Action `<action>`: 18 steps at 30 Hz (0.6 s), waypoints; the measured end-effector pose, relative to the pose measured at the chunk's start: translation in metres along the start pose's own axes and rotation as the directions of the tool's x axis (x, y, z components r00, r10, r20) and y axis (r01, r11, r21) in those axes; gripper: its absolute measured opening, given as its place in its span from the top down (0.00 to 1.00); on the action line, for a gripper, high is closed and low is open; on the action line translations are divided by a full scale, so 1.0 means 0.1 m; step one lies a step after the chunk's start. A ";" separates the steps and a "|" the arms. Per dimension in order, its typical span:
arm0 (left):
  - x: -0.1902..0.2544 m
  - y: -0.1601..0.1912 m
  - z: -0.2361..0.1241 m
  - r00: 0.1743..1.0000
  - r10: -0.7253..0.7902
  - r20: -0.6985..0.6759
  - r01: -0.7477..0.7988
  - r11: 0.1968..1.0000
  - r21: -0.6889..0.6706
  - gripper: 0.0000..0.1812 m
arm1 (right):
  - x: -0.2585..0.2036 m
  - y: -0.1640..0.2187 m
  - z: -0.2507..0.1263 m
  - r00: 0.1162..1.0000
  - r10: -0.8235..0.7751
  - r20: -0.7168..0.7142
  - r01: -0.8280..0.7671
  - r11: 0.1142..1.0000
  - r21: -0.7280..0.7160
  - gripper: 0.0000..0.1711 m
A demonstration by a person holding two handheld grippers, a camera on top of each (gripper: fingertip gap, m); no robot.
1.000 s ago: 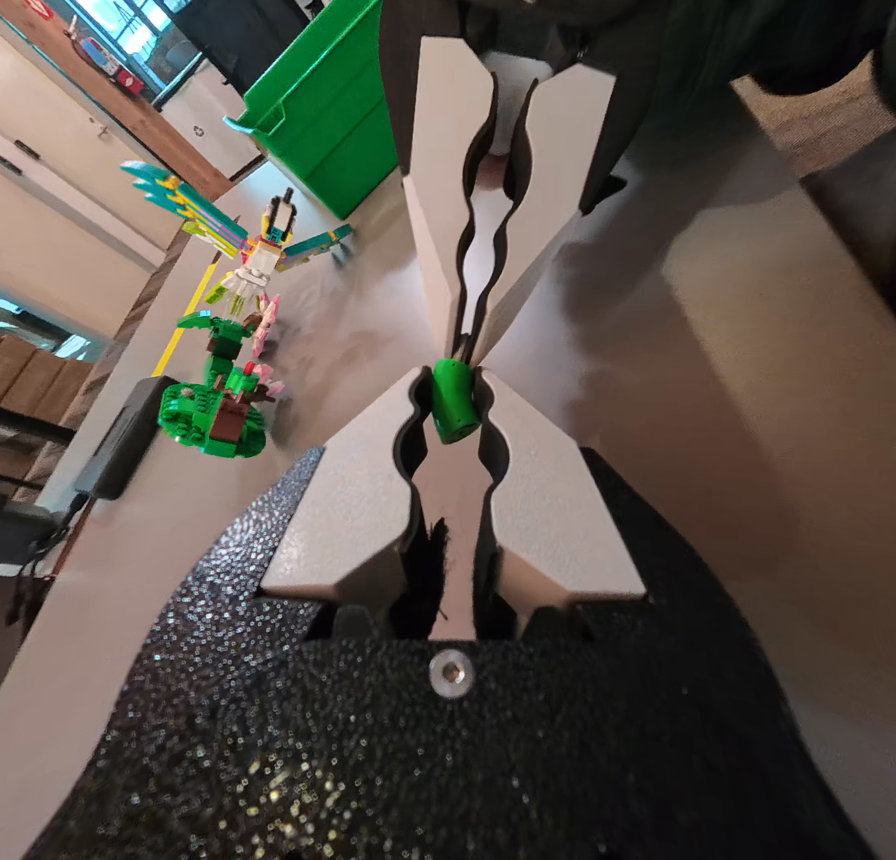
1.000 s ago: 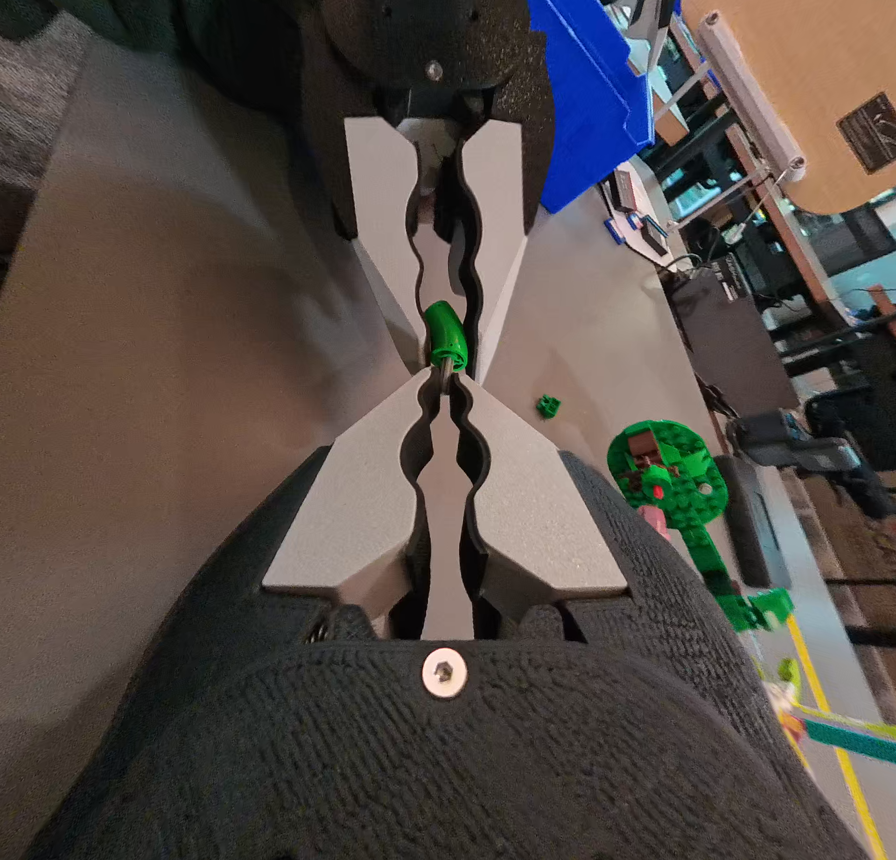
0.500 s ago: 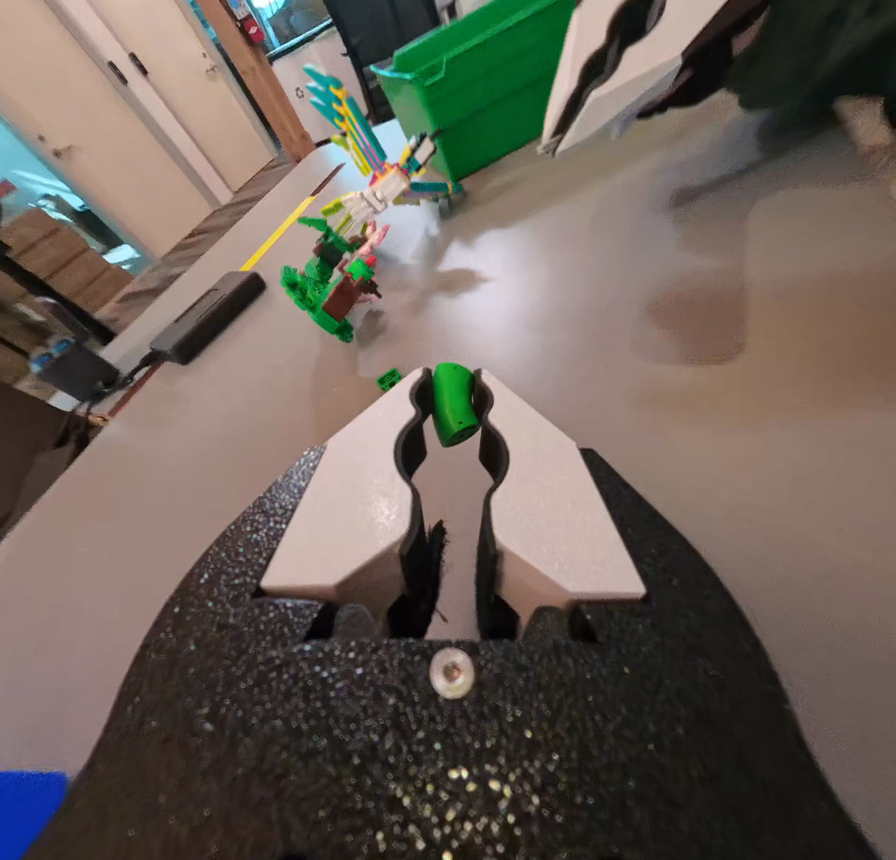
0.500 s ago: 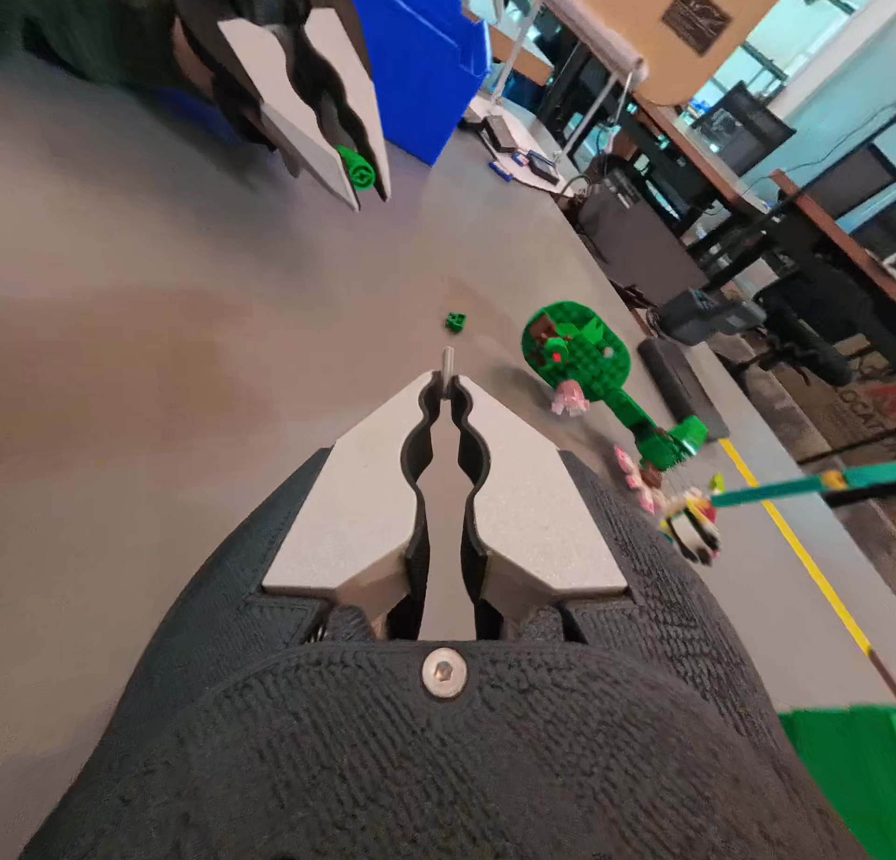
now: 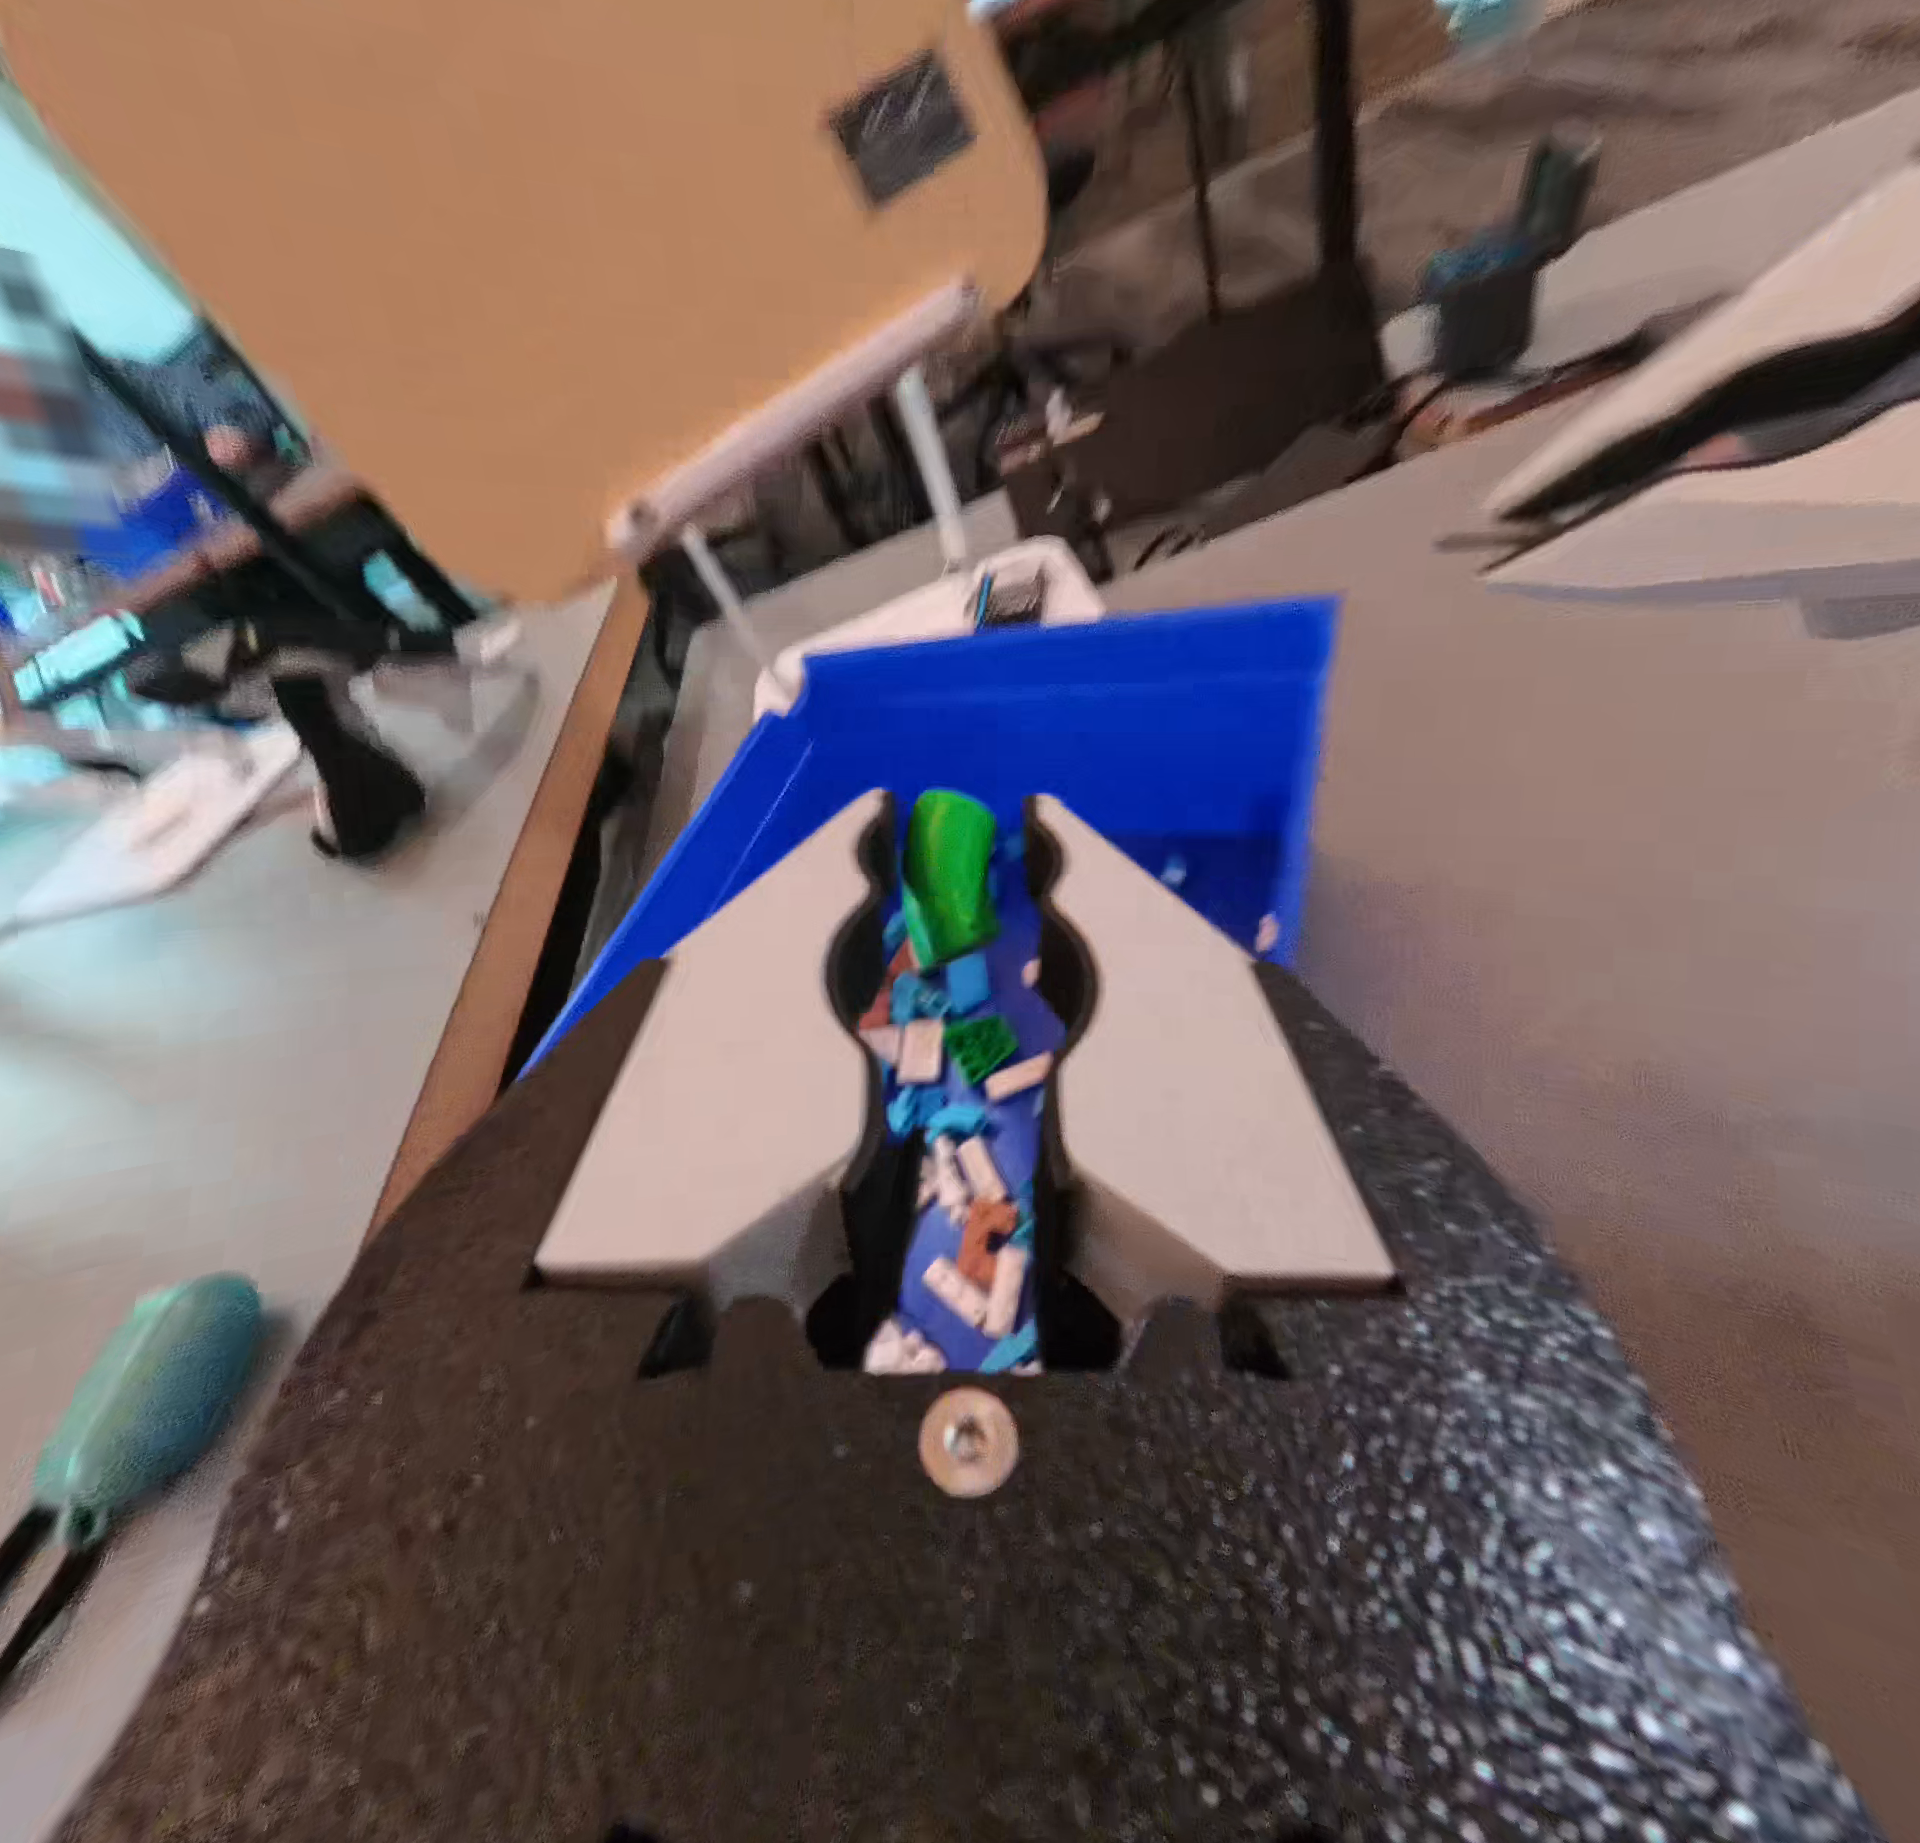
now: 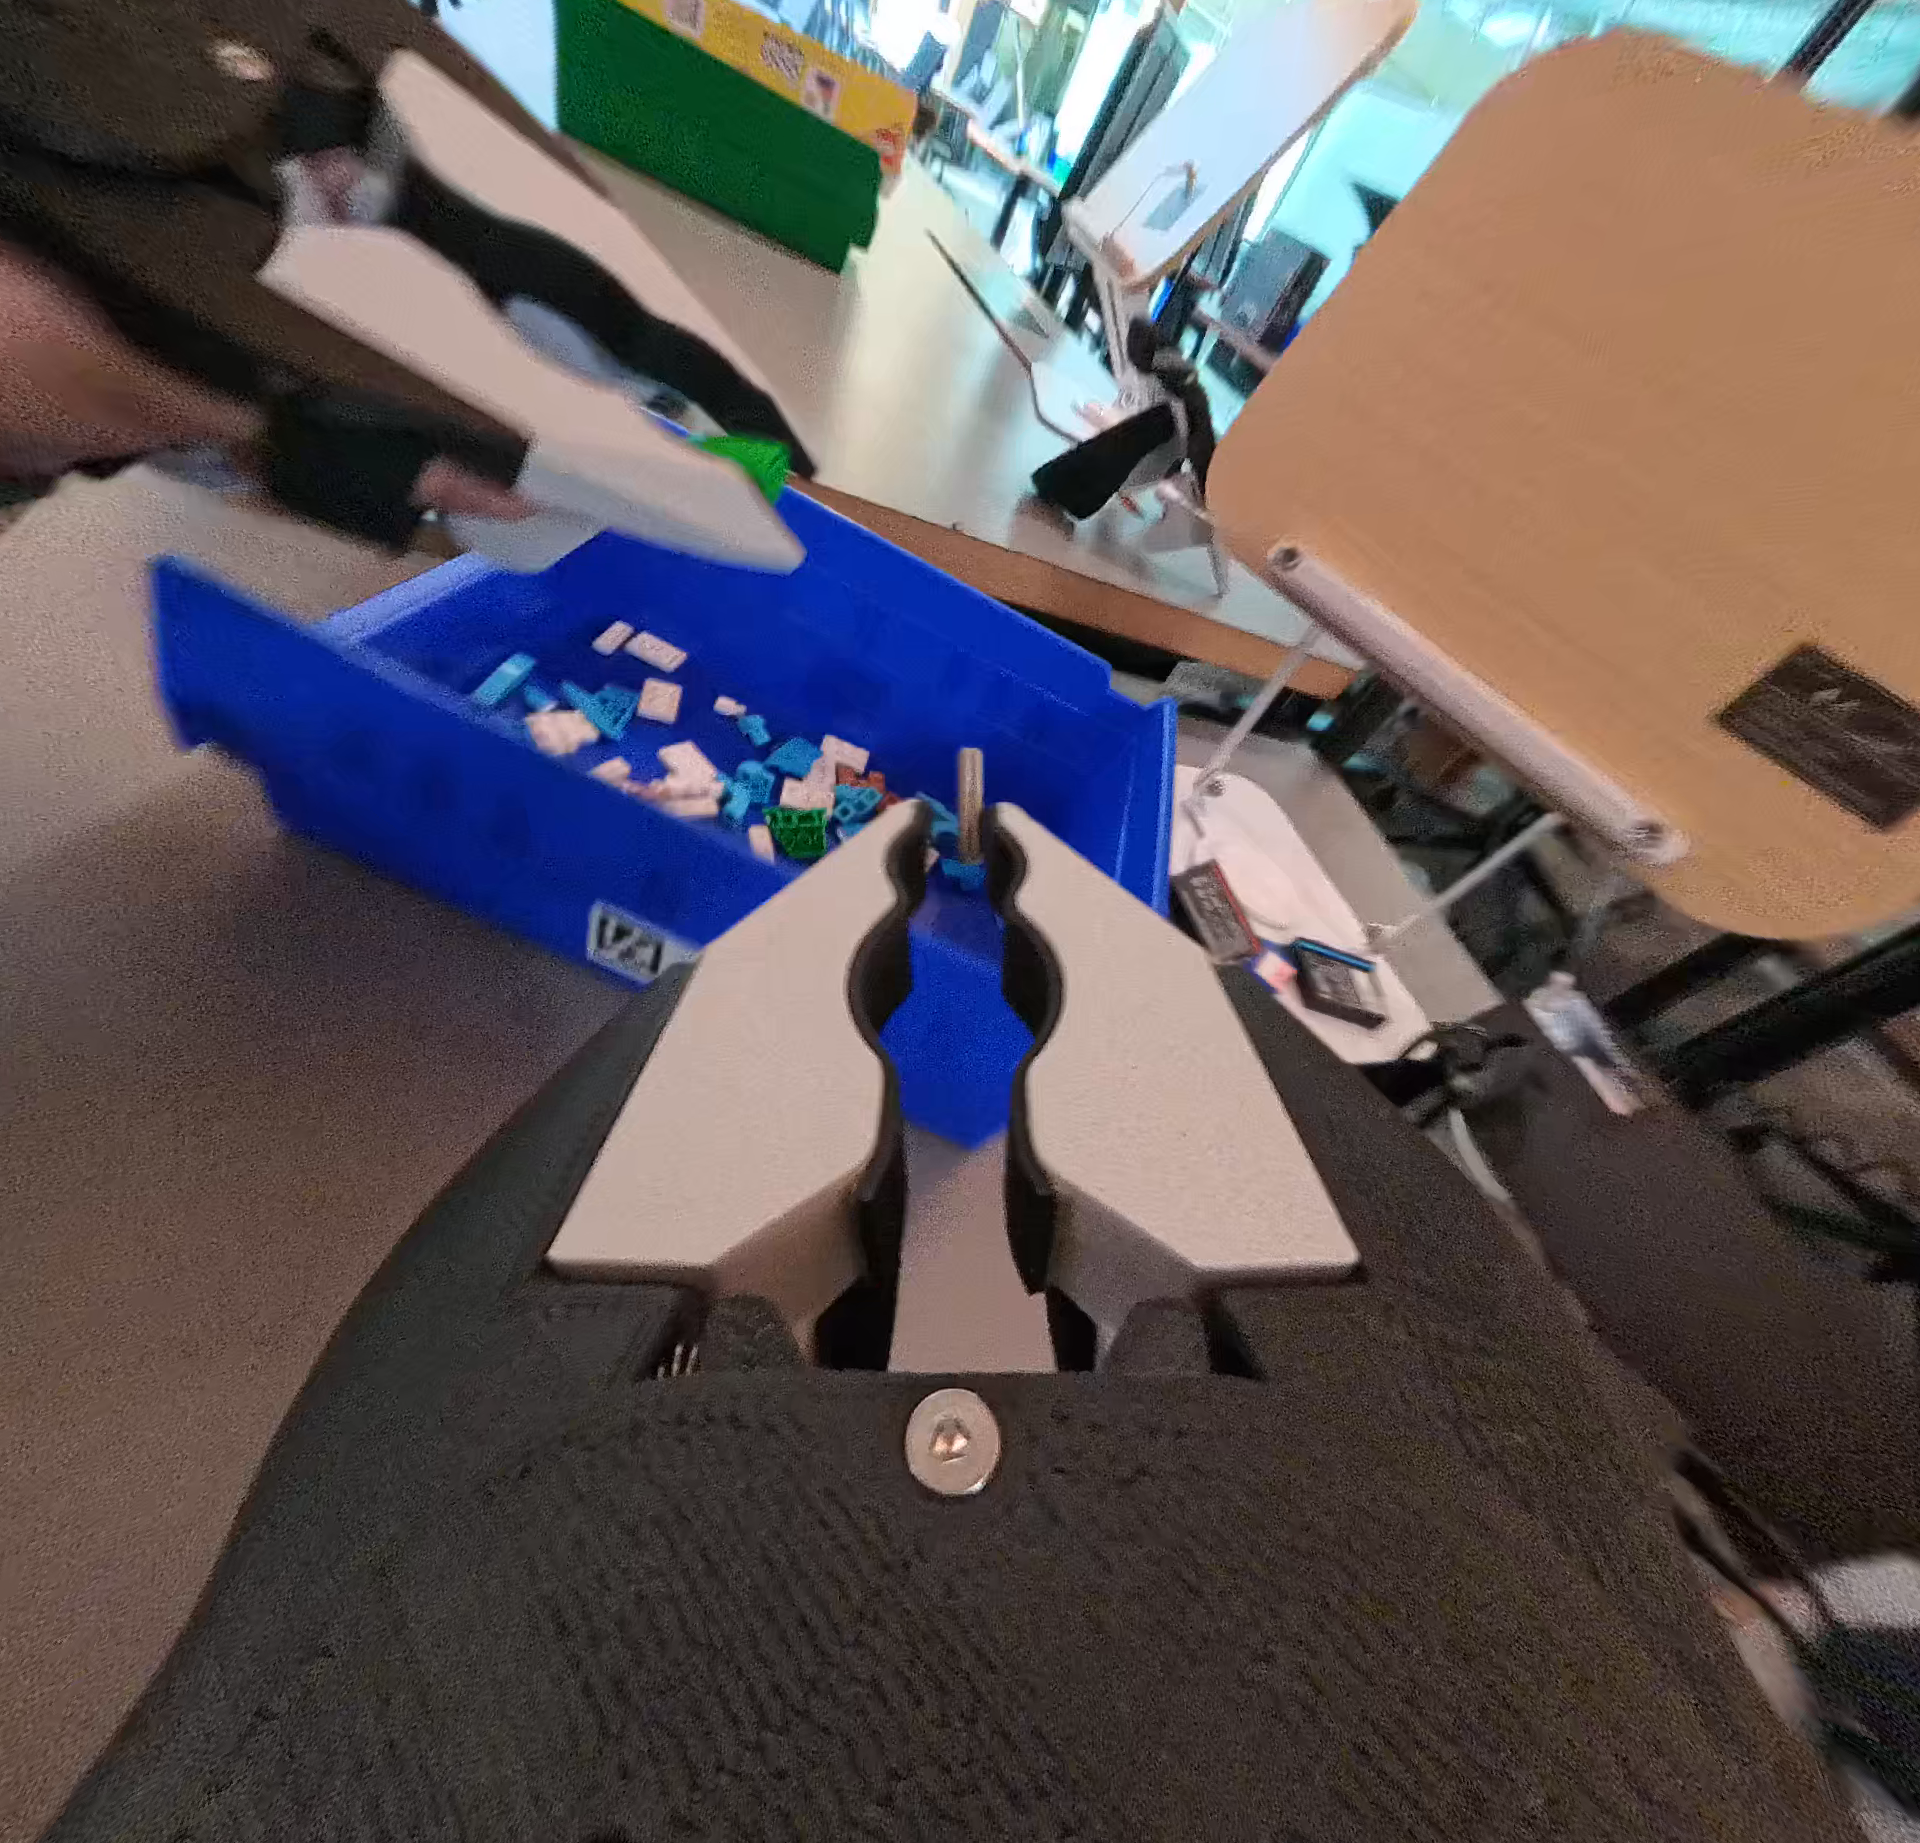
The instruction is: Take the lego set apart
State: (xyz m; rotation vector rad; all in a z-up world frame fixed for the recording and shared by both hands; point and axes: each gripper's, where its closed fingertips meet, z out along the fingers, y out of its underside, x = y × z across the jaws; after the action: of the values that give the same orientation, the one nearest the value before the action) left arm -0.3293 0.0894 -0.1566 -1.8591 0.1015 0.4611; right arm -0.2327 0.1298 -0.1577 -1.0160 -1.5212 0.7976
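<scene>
My left gripper [image 5: 958, 806] hovers over the blue bin [image 5: 1049, 713]. Its jaws stand slightly apart, and a green curved lego piece [image 5: 948, 879] sits loosely between the tips with a sliver of gap on its right. Several loose lego pieces [image 5: 961, 1055] lie in the bin below. My right gripper [image 6: 956, 817] is shut on a thin grey pin [image 6: 970, 796] at the near right corner of the bin [image 6: 416, 785]. In the right wrist view the left gripper [image 6: 790, 510] reaches over the bin's far wall with the green piece [image 6: 746, 458]. The right gripper [image 5: 1475, 546] shows blurred at the upper right of the left wrist view.
A tan chair back [image 6: 1558, 422] stands just past the table edge behind the bin. A green bin [image 6: 707, 131] sits far off. Small cards on a white item [image 6: 1278, 920] lie right of the blue bin. A teal object [image 5: 145, 1378] lies at the left.
Both grippers have swung away from the lego model to the blue bin. The left jaws have parted a little around the green piece. The right gripper still pinches the grey pin.
</scene>
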 end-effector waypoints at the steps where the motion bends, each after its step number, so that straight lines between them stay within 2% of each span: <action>1: -0.11 0.11 0.06 1.000 -0.019 0.009 0.019 0.999 -0.049 0.79 | 0.04 0.01 0.26 0.999 0.038 0.013 -0.038 0.999 -0.031 0.88; 3: -0.19 0.30 0.15 0.999 -0.043 0.002 0.043 0.989 -0.142 0.69 | 0.04 0.11 0.63 0.990 0.133 0.054 -0.126 0.985 -0.116 0.75; 5: -0.19 0.35 0.18 0.999 -0.046 -0.011 0.043 0.986 -0.161 0.64 | 0.07 0.16 0.78 0.986 0.157 0.046 -0.150 0.980 -0.128 0.72; 8: -0.12 0.27 0.18 0.999 -0.032 -0.014 0.029 0.991 -0.134 0.61 | 0.12 0.21 0.73 0.988 0.154 0.015 -0.151 0.982 -0.115 0.70; 12: 0.36 -0.17 0.04 0.995 0.020 -0.099 -0.018 0.999 0.028 0.61 | 0.08 0.20 0.12 0.992 0.123 -0.016 -0.123 0.992 -0.012 0.72; 15: 1.15 -0.48 -0.06 0.955 0.097 -0.282 -0.049 0.983 0.174 0.65 | -0.05 0.39 -0.58 0.996 0.047 -0.080 -0.044 0.998 0.042 0.75; 18: 2.04 -0.57 -0.07 0.847 0.170 -0.504 -0.055 0.970 0.236 0.66 | -0.02 0.70 -1.37 0.964 -0.068 -0.258 0.082 0.996 0.045 0.78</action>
State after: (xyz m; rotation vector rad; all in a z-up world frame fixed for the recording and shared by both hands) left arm -0.1234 0.1340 -0.1770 -1.7254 0.6110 0.0058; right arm -0.0853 0.1521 -0.1955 -0.9739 -1.3012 0.6253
